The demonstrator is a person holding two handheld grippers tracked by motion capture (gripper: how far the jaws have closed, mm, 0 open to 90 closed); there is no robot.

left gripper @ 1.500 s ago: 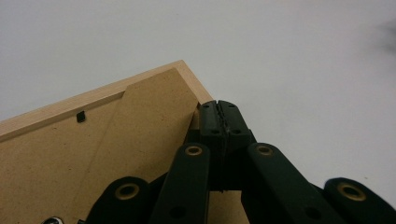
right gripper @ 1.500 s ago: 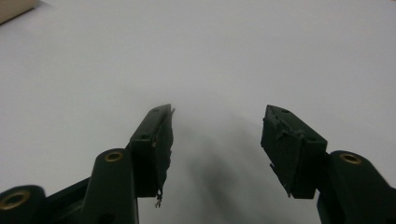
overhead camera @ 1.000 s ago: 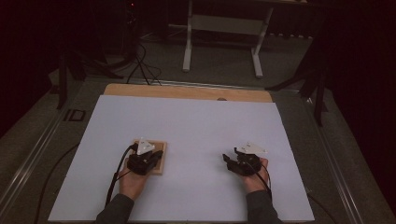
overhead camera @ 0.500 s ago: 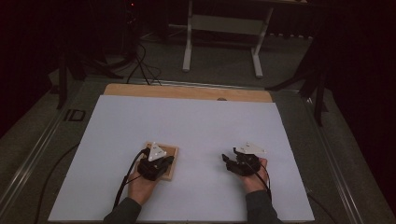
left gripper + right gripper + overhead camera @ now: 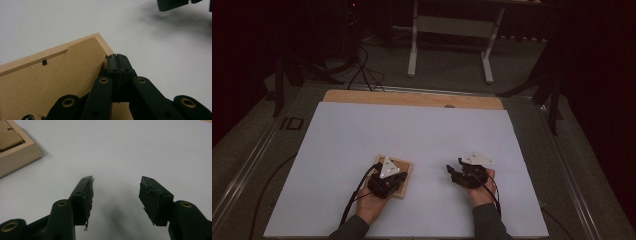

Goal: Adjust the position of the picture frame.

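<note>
A small wooden picture frame (image 5: 405, 168) lies back side up on the white sheet, near the front and left of the middle. My left gripper (image 5: 394, 180) is on top of it, jaws shut. In the left gripper view the closed fingertips (image 5: 117, 63) sit at the frame's (image 5: 62, 75) raised rim near a corner, nothing visible between them. My right gripper (image 5: 455, 173) rests on the sheet to the right, apart from the frame. Its jaws (image 5: 116, 188) stand open over bare sheet, and a corner of the frame (image 5: 15, 150) shows at the upper left.
The white sheet (image 5: 412, 130) covers most of the table, with a wooden strip (image 5: 412, 98) along its far edge. Beyond the table stand white stand legs (image 5: 449, 45), dark tripod legs and cables on the floor. The right gripper's body (image 5: 175, 3) shows at the top of the left gripper view.
My left gripper and the frame under it have slid to the right, toward the right gripper. The right gripper has stayed where it was.
</note>
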